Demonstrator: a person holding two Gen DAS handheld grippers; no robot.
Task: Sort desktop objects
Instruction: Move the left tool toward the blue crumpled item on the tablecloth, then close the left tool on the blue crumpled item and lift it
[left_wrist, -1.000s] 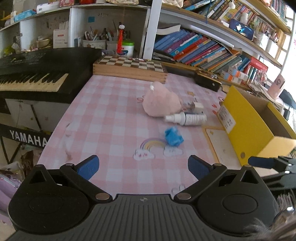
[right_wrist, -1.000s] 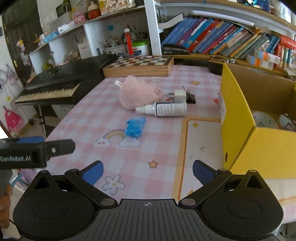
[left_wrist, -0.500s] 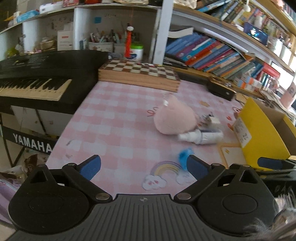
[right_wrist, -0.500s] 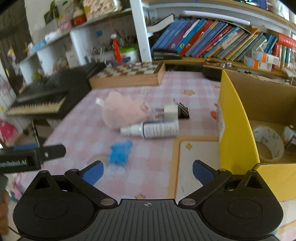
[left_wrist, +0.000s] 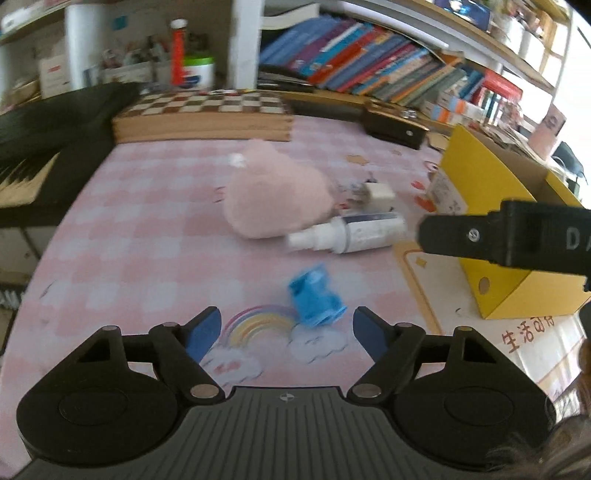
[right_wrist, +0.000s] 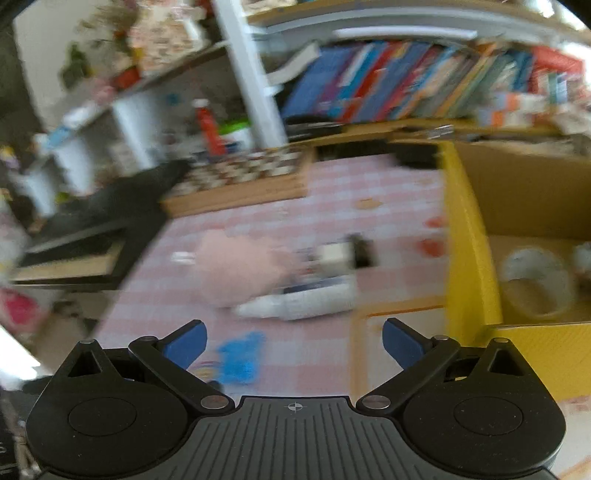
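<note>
Since a second ago the blue object (left_wrist: 316, 297) has been brought closer and lower in the left wrist view, now just ahead of the left gripper (left_wrist: 286, 328), whose jaws are closing with nothing yet between them. Item: small blue object, lying on the pink checked cloth (left_wrist: 147, 236) beside a printed rainbow, apart from the other goods. Next outward: white spray bottle (left_wrist: 347, 234) on its side, touching a pink plush toy (left_wrist: 275, 195); a white plug (left_wrist: 376, 194) just behind. Farther right: yellow box (left_wrist: 480, 184), open, a tape roll (right_wrist: 535, 284) seen inside from the right wrist view. Right gripper (right_wrist: 293, 341): jaws spread wide, empty, held over the cloth near the box. Step judged in hand: pickup of the blue object. It is best straddled squarely before the pads meet, since a light piece is likely pushed aside by one pad touching first; blur makes its exact shape hard to tell
</note>
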